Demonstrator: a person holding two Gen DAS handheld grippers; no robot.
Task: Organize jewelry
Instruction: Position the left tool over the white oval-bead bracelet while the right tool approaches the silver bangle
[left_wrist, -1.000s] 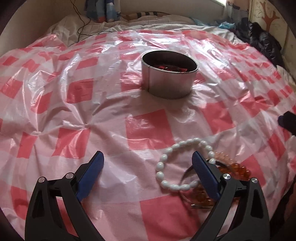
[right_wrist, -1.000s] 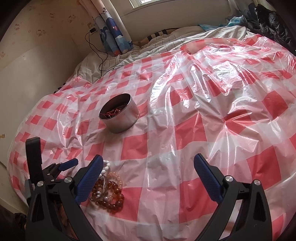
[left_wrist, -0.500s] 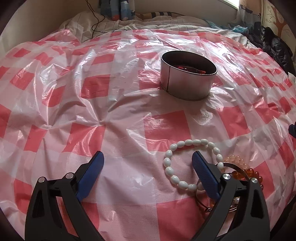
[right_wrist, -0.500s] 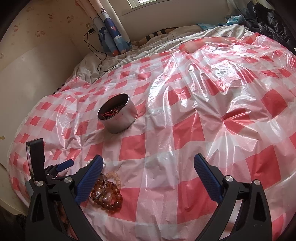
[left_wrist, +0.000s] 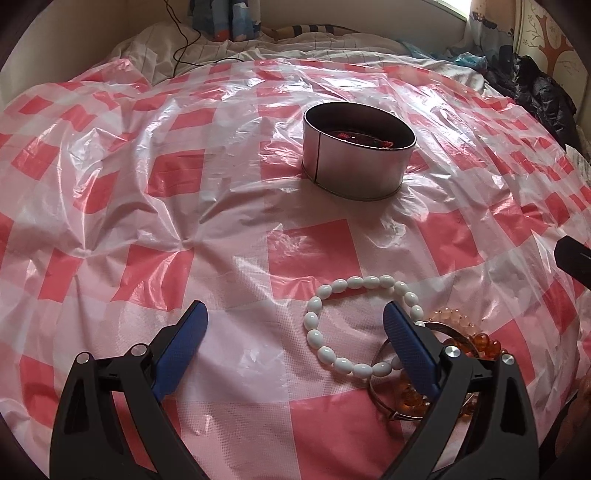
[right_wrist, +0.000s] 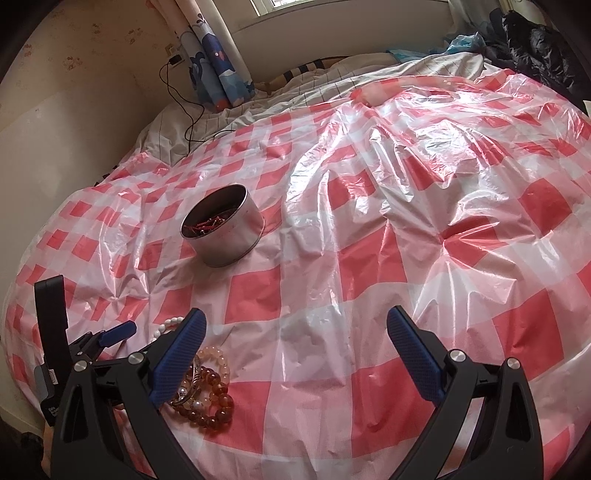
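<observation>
A white bead bracelet (left_wrist: 325, 343) lies on the red-and-white checked plastic sheet (left_wrist: 306, 251), partly under my left gripper's right finger. Amber bead bracelets (left_wrist: 484, 343) and a metal bangle (left_wrist: 384, 406) sit just right of it. My left gripper (left_wrist: 295, 317) is open with nothing between its fingers. A round metal tin (left_wrist: 354, 166) stands farther back with red jewelry inside. In the right wrist view my right gripper (right_wrist: 295, 325) is open over bare sheet; the amber bracelets (right_wrist: 210, 402) lie by its left finger, the tin (right_wrist: 225, 232) is beyond, and the left gripper (right_wrist: 107, 334) shows at the left.
The sheet is crinkled and covers a bed. A black cable (right_wrist: 184, 107) runs over white bedding at the back left near a patterned curtain (right_wrist: 218, 66). Dark clothing (left_wrist: 535, 92) is heaped at the far right. A wall (right_wrist: 74, 110) borders the left side.
My left gripper has shifted left and back a little, so the tin and the white bracelet sit further right in its view. The right gripper has barely moved. Both stayed open.
</observation>
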